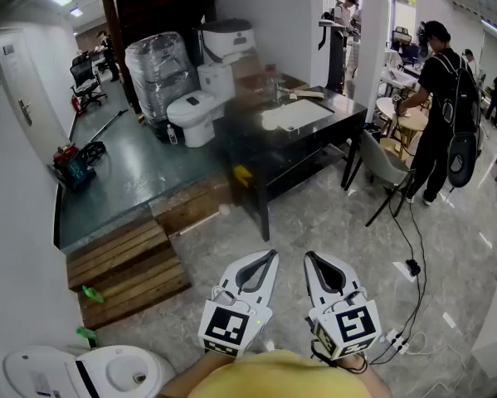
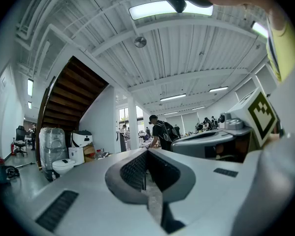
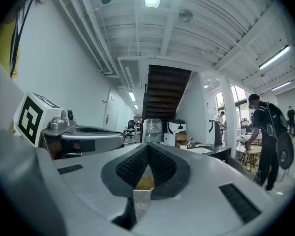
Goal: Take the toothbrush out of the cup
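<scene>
My left gripper (image 1: 272,254) and right gripper (image 1: 309,256) hang side by side low in the head view, over the marble floor. Both are shut with nothing between their jaws, and both point toward a black table (image 1: 335,129) a few steps ahead. A white basin (image 1: 295,114) lies on the table, and a small clear cup-like thing (image 1: 270,80) stands behind it. That thing is too small to make out, and no toothbrush shows. In the left gripper view the left gripper (image 2: 147,152) is pressed shut. The right gripper (image 3: 147,146) is likewise shut in the right gripper view.
White toilets (image 1: 195,113) and a plastic-wrapped stack (image 1: 158,69) stand left of the table. Wooden pallets (image 1: 128,268) lie on the floor at left. A grey chair (image 1: 384,166) and a person (image 1: 439,106) are to the right. Cables (image 1: 411,269) trail across the floor.
</scene>
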{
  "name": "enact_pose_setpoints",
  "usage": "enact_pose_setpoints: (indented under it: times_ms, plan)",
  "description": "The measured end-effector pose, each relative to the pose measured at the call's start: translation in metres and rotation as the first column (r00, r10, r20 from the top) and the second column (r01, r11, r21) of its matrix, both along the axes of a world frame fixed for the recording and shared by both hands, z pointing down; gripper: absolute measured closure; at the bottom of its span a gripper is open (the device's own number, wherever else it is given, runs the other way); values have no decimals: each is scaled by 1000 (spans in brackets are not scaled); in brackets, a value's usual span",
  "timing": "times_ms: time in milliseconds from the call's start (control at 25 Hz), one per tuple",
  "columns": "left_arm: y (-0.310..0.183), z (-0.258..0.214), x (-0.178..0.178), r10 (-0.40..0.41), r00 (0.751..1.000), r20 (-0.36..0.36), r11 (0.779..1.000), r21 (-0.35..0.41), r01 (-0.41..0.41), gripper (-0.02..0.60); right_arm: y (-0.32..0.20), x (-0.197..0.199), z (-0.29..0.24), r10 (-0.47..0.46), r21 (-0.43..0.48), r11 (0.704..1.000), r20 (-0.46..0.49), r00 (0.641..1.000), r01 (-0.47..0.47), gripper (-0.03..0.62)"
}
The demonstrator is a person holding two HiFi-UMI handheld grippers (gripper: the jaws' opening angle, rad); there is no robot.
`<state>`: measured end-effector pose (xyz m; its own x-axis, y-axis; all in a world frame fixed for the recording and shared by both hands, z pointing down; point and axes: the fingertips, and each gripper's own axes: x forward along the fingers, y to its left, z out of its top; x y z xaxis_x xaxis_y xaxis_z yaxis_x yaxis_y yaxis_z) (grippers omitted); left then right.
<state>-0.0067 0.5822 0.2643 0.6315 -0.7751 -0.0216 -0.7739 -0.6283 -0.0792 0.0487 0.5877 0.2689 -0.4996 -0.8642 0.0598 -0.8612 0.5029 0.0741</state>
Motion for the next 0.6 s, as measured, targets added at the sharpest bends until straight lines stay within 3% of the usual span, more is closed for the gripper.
enact_pose_setpoints:
  times_ms: [600]
  plan:
    - [2, -2, 0, -18, 1000, -13, 1000, 12, 18, 572, 5, 10, -7, 7, 20, 1000, 33, 999, -8, 579]
